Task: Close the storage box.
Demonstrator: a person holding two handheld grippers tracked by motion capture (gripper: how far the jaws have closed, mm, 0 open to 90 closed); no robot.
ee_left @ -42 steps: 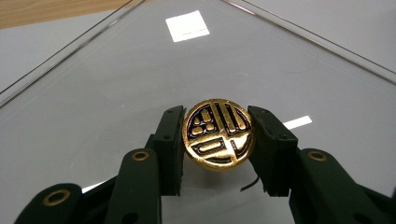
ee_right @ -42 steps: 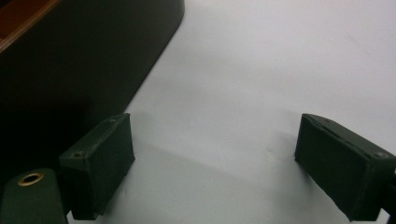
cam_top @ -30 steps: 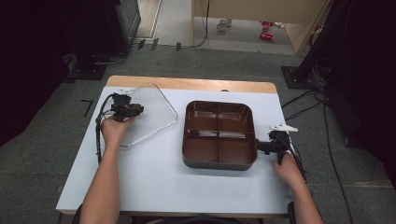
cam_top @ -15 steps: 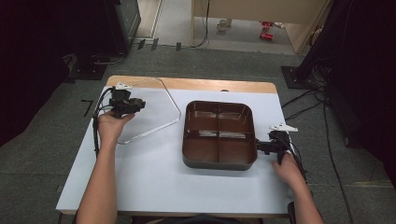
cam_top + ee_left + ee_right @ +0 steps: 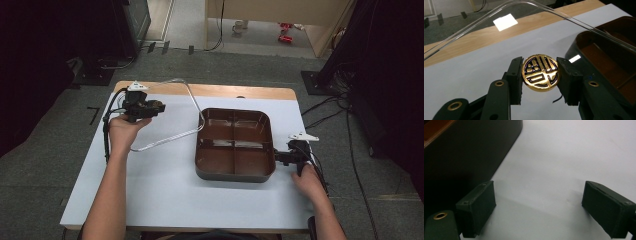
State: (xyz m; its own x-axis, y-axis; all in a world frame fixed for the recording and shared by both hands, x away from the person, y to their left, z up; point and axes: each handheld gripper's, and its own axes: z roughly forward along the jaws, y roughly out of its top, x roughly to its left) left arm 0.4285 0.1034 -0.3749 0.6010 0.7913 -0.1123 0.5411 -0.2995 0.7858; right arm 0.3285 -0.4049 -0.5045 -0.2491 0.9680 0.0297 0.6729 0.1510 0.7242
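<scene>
My left gripper [image 5: 158, 107] is shut on a round gold knob [image 5: 540, 72] with a dark pattern, set on a clear plastic lid [image 5: 175, 120]. The lid hangs tilted above the white table, and its right edge reaches the left rim of the brown tray [image 5: 234, 172]. This tray has four compartments, all bare. In the left gripper view the lid [image 5: 499, 37] spreads out ahead, with the tray [image 5: 609, 50] behind it at right. My right gripper [image 5: 278, 157] rests low at the tray's right side. It stands open [image 5: 539, 207] over bare table, beside the tray's dark wall [image 5: 461, 150].
A wooden strip [image 5: 240, 91] runs along the table's far edge. The white tabletop [image 5: 165, 195] has open room in front and at the left. Cables trail from both grippers, and dark equipment stands on the floor around the table.
My left gripper has lifted the clear lid and carried it right toward the tray, tilting it more steeply. The right gripper has stayed in place beside the tray.
</scene>
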